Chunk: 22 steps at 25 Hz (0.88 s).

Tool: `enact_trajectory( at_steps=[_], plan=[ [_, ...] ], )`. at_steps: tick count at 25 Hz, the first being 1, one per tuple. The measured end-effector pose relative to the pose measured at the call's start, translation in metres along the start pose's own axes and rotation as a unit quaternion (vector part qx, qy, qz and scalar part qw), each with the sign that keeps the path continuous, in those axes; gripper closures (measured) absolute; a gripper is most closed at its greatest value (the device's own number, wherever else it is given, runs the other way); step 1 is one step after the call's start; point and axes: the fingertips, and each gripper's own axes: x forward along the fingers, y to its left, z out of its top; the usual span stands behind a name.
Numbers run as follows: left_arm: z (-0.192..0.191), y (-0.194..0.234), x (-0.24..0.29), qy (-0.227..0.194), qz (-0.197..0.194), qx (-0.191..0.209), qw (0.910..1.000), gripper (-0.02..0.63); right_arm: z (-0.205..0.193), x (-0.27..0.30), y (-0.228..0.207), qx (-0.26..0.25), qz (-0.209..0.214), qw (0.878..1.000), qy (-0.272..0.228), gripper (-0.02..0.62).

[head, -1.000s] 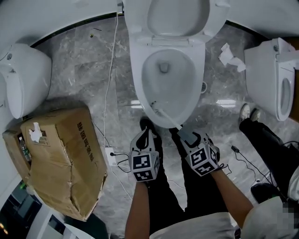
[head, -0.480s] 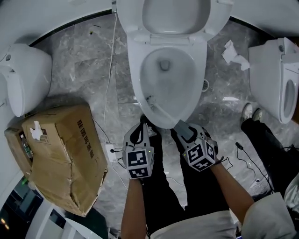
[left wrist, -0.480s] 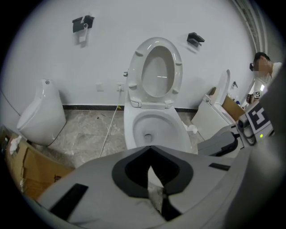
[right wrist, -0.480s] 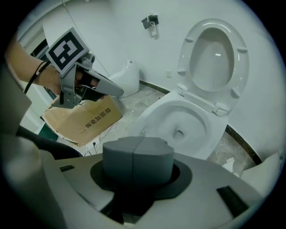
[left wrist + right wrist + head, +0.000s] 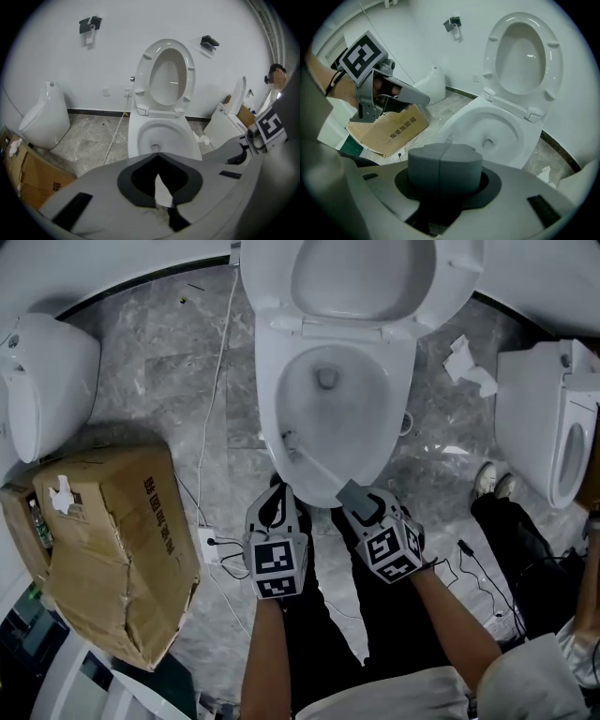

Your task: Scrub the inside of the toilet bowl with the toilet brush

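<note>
Grey marbled floor [image 5: 141, 418] is spread below a white wall [image 5: 56, 61]. A white toilet [image 5: 272, 371] is stood at the floor's far edge with lid and seat raised. A cardboard box [image 5: 103, 540] is laid on the floor to the left, with a urinal [image 5: 42, 381] beyond it. A second toilet [image 5: 544, 418] is set at the right, with crumpled tissue [image 5: 469, 371] near it.

The toilet brush [image 5: 314, 465] is seen as a thin pale shaft ending in a thick, grey, blocky grip [image 5: 444, 166]. Its small pale head is laid against the inside wall of the toilet bowl [image 5: 370, 399], at the bowl's near-left side just under the rim. From there the shaft is slanted up and over the bowl's near rim to the grip.

The grip is clamped between the jaws of the right gripper [image 5: 364, 505]. In the right gripper view the space between them is filled by the grey block, which sticks out ahead of them, so most of the shaft is hidden behind it.

The left gripper [image 5: 278, 507] is held just beside the right one, over the floor at the foot of the bowl and apart from the brush. Its jaws are brought together at the tips, and nothing is held between them.
</note>
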Motion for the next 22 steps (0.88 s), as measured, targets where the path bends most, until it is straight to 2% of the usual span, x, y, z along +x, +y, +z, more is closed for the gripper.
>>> enact_trajectory(
  at_steps=[17, 22],
  plan=[
    [0.014, 0.007, 0.016, 0.009, 0.008, -0.006, 0.9999, 0.581, 0.042, 0.017, -0.034, 0.013, -0.002, 0.999, -0.03, 0.425],
    [0.021, 0.006, 0.019, 0.01, 0.011, -0.012, 0.9998, 0.581, 0.05, 0.019, -0.048, 0.051, -0.002, 0.998, -0.041, 0.426]
  ],
)
